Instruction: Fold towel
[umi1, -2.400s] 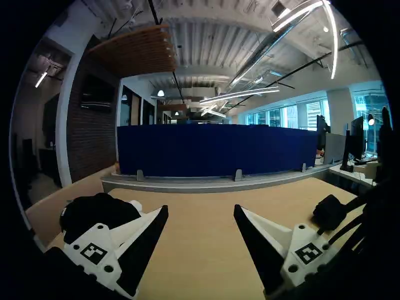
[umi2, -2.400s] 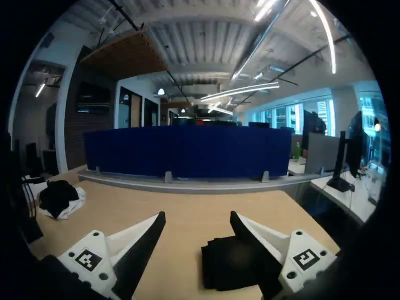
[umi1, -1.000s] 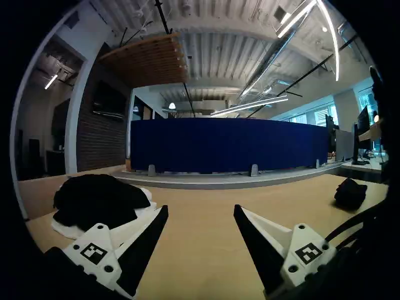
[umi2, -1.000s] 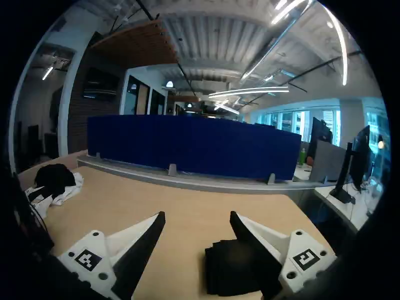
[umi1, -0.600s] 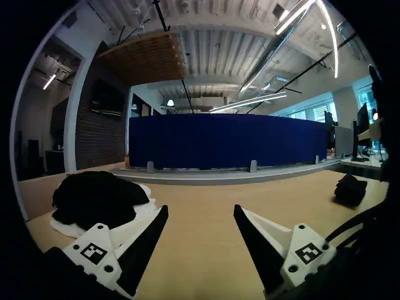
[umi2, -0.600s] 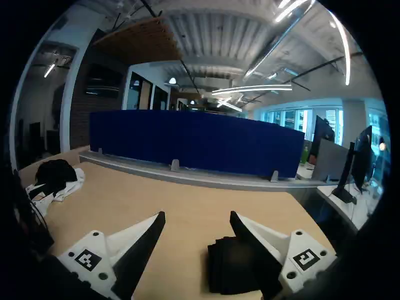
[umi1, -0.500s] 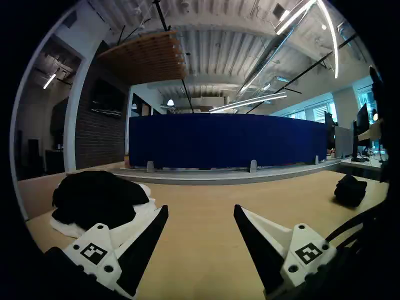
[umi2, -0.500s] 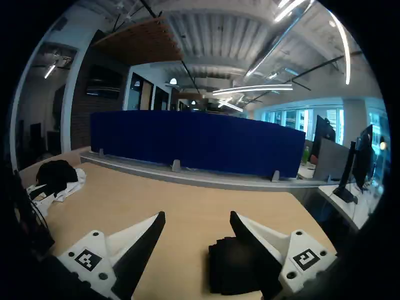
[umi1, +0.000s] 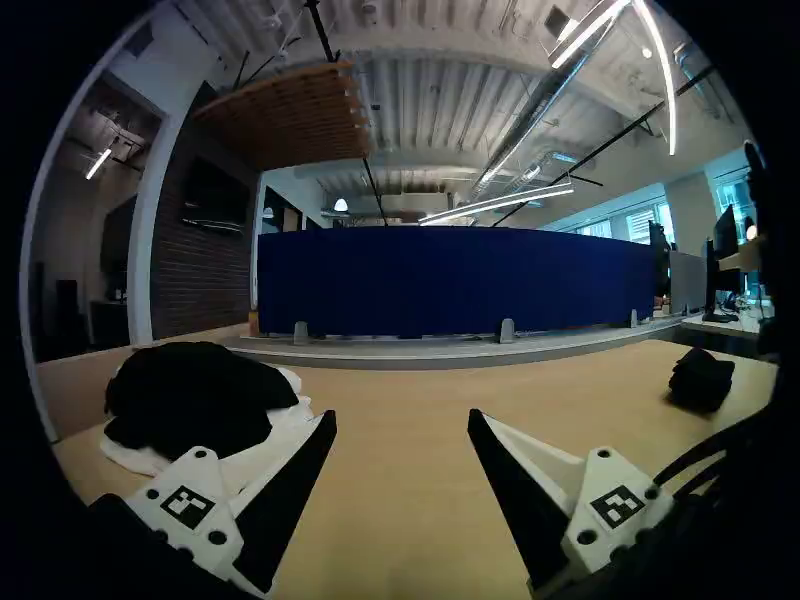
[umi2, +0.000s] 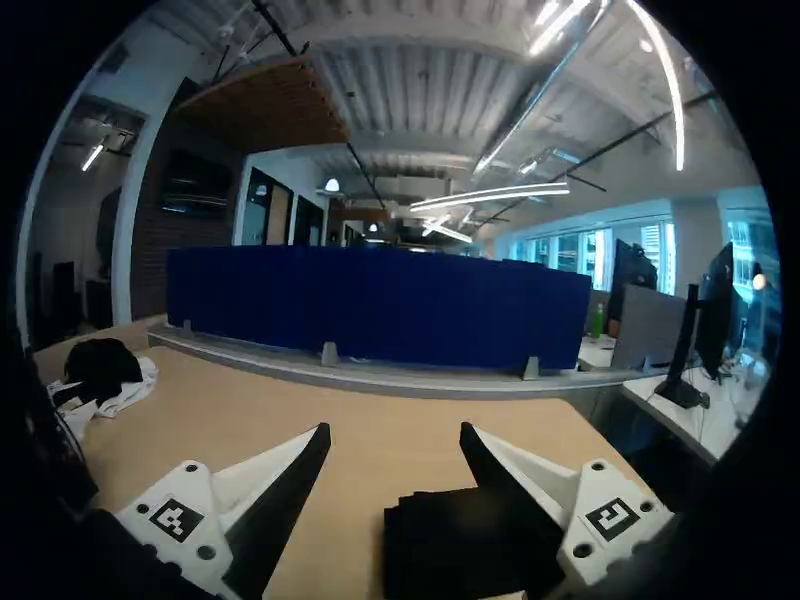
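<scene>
A crumpled black towel (umi1: 190, 395) lies on a white towel (umi1: 265, 425) at the left of the wooden table (umi1: 420, 400) in the left gripper view, just beyond my left gripper's left finger. My left gripper (umi1: 400, 425) is open and holds nothing. The same pile (umi2: 100, 375) sits far left in the right gripper view. A folded black towel (umi2: 450, 535) lies flat under and beside the right finger of my right gripper (umi2: 392, 440), which is open. That folded black towel (umi1: 700, 378) also sits at the far right in the left gripper view.
A blue partition (umi1: 450, 285) on a grey rail (umi1: 430, 352) runs along the table's far edge. Monitors (umi2: 705, 310) stand on desks to the right. Dark cables (umi1: 720, 450) hang at the right of the left gripper view.
The right gripper has moved closer to the folded black towel, which now looks larger and reaches further left beneath it. The left gripper view has hardly changed.
</scene>
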